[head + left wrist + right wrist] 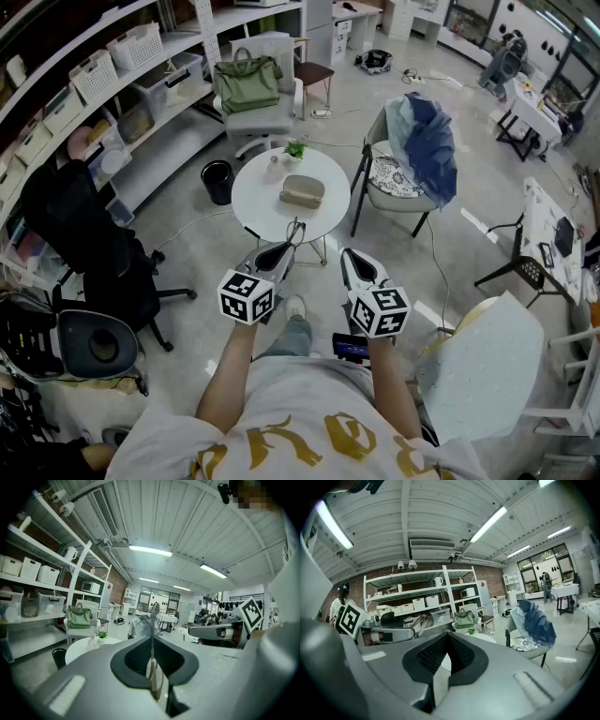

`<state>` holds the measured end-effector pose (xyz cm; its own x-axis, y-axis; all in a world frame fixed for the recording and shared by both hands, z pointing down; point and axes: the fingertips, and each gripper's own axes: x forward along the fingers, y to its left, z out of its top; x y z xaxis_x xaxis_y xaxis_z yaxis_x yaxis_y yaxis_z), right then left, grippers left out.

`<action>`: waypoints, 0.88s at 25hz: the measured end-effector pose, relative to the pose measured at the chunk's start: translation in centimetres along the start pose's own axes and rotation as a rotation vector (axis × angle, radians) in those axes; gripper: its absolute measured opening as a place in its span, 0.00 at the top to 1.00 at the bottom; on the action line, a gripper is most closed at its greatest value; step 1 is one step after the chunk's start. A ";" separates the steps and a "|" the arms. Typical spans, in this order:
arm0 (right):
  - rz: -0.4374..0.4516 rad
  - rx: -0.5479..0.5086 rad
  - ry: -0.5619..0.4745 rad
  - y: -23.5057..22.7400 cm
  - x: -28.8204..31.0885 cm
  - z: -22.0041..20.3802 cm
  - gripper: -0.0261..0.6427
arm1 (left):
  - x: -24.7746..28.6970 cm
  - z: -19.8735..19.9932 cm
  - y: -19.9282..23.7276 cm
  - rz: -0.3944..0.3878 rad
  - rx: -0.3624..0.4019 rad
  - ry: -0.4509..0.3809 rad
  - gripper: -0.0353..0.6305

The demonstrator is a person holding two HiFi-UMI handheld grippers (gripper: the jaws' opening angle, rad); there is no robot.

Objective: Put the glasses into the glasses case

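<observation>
Count taken from the head view. Grippers: two, left gripper (pixel 284 249) and right gripper (pixel 353 262), lower centre; marker cubes: two, one on each. Glasses (pixel 296 230): one pair. Glasses case (pixel 302 191): one, centre frame. Round table (pixel 251 202): one. Potted plant (pixel 295 150): one. Green bag (pixel 247 82): one, upper centre. Black bin (pixel 217 180): one. Chairs near the table: five, namely white chair (pixel 261 120) under the bag, chair with blue cloth (pixel 392 180) right of centre, black chair (pixel 89 248) at left, grey-seated chair (pixel 94 344) lower left, pale chair (pixel 483 370) lower right
</observation>
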<state>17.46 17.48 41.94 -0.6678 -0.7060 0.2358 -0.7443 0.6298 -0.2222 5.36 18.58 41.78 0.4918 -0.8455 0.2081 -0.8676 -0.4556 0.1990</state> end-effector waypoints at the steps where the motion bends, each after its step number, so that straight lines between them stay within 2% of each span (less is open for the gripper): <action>1: -0.005 -0.003 -0.005 0.1 -0.1 0.0 0.93 | -0.2 -0.1 0.0 0.001 0.002 0.001 0.92; 9: -0.021 -0.063 -0.007 0.4 -0.3 0.1 0.93 | -0.6 0.2 0.0 0.002 0.012 -0.017 0.92; 11: 0.001 -0.026 -0.009 0.3 -0.1 0.1 0.93 | -0.2 0.2 0.4 0.005 0.001 -0.017 0.92; 15: 0.077 0.117 -0.048 0.0 0.5 0.5 0.92 | 0.6 0.0 1.4 0.030 0.019 -0.020 0.92; 19: 0.064 0.136 -0.034 -1.1 2.2 0.5 0.92 | 1.9 -0.1 3.2 0.042 0.003 -0.011 0.92; 22: 0.034 0.097 0.021 -1.9 4.6 -0.2 0.92 | 3.0 -0.3 5.3 0.042 -0.021 0.005 0.92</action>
<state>15.75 13.09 43.61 -0.6936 -0.6770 0.2461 -0.7175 0.6186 -0.3204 2.25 13.67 43.73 0.4558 -0.8620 0.2218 -0.8856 -0.4142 0.2101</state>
